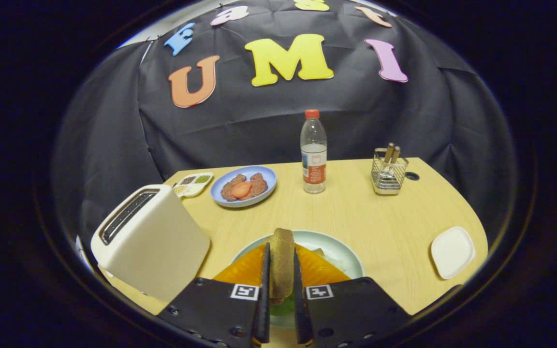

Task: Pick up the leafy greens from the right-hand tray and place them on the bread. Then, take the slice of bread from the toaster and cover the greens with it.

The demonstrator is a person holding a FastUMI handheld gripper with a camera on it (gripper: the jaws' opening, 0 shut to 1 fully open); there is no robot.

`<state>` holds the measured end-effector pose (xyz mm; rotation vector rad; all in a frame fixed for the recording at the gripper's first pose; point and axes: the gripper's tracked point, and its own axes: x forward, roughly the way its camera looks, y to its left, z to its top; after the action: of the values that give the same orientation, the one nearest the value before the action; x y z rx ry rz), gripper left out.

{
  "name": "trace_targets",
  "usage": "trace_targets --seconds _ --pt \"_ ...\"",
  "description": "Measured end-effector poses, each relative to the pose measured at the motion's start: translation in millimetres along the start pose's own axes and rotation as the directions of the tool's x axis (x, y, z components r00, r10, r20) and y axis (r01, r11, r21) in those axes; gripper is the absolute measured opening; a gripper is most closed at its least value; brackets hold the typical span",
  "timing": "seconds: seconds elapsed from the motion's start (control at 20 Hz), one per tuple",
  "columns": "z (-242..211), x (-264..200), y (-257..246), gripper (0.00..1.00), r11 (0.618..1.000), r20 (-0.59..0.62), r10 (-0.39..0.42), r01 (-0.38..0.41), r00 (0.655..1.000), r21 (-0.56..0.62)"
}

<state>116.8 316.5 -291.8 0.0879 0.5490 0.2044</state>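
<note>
Fingers (pixel 265 295) of the gripper (pixel 282 295) clamp a brown, edge-on slice of toasted bread (pixel 282 261) by its flat faces, held upright over the pale green plate (pixel 341 251), where a bit of leafy greens (pixel 283 307) shows on the orange base slice (pixel 247 268). It looks light, stiff and crumbly, so a gentle face grip suits it. Beside the plate stands the cream two-slot toaster (pixel 150 239).

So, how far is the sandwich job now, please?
Greens look placed: green shows under the fingers on the pale green round plate, and the white square tray is bare. In hand: the hand-held gripper is shut on the brown bread slice, held on edge. Left: lay it flat over the greens.
</note>
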Motion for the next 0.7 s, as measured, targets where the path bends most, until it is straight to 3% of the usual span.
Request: trace_targets --seconds 0.1,0.15,0.25,0.4,0.55,0.7 --pt "-2 3 -13 0.26 1.000 0.004 -0.002 0.002 1.000 0.009" --pt "-2 3 -21 0.37 1.000 0.003 -0.011 0.011 1.000 0.011" --pt "0 1 -36 0.39 1.000 0.012 -0.006 0.005 1.000 0.031" --pt "20 -14 -59 0.69 0.999 0.054 -0.016 0.014 0.998 0.037" --pt "60 -55 -85 0.90 0.999 0.133 -0.035 0.038 0.991 -0.017" --pt "108 -120 -130 0.97 0.987 0.230 -0.112 0.135 0.967 -0.084"
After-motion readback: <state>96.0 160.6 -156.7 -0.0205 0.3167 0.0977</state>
